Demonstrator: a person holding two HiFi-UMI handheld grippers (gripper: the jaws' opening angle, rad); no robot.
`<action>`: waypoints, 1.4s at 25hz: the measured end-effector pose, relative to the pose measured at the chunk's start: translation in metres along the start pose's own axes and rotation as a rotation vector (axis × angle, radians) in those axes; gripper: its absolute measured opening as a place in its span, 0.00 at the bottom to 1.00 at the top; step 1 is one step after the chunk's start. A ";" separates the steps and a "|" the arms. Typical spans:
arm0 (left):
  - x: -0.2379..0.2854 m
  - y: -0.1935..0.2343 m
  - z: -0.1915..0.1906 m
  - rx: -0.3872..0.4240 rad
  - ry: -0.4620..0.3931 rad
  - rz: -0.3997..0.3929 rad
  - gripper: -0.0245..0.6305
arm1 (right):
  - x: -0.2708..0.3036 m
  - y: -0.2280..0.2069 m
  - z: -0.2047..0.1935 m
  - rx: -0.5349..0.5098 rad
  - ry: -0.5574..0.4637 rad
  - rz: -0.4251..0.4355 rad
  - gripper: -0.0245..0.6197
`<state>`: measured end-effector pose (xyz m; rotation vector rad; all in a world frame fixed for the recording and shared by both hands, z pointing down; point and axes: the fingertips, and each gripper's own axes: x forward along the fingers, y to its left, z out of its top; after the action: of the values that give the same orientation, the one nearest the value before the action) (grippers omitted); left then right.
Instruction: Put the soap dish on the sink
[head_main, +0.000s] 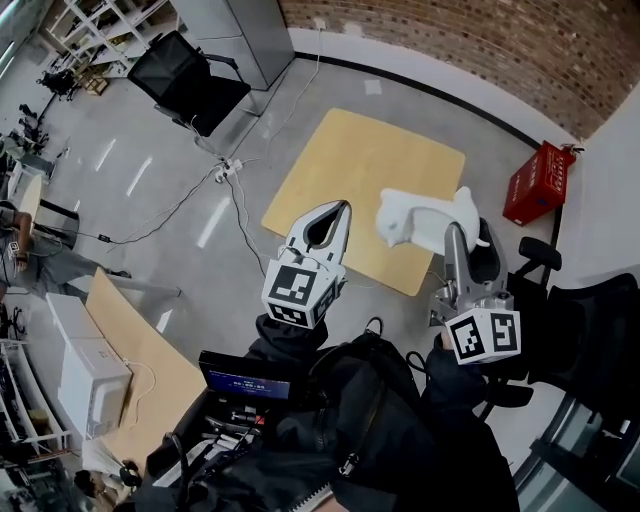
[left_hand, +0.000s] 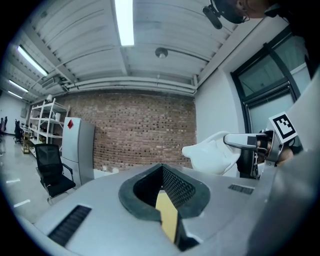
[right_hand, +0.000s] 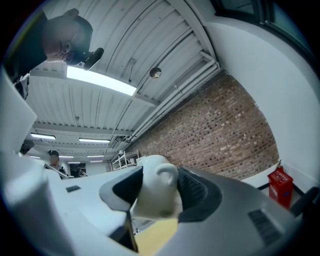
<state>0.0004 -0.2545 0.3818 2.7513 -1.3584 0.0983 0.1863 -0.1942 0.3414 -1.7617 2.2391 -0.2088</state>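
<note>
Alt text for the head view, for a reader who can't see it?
Seen from above, the right gripper holds a white soap dish over a wooden table. The left gripper beside it is shut and empty.

Alt text: a large lab-style workspace or workshop office. It has a long red brick wall (head_main: 450, 40), a polished grey floor (head_main: 130, 170) with a power strip (head_main: 228, 168) trailing cables, a black office chair (head_main: 185, 80), white metal shelving racks (head_main: 95, 25), and a strip light (left_hand: 124, 22) on a ribbed ceiling.
</note>
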 end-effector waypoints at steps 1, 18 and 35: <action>0.003 0.001 -0.001 0.001 0.004 0.005 0.04 | 0.002 -0.004 -0.003 0.006 0.006 0.000 0.38; 0.030 0.025 -0.070 -0.055 0.155 0.056 0.04 | 0.038 -0.038 -0.080 0.050 0.190 -0.010 0.38; 0.033 0.060 -0.206 -0.139 0.394 0.064 0.04 | 0.030 -0.092 -0.282 0.187 0.550 -0.196 0.38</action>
<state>-0.0330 -0.2980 0.5921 2.4075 -1.2869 0.4994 0.1784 -0.2635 0.6314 -1.9931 2.2754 -1.0197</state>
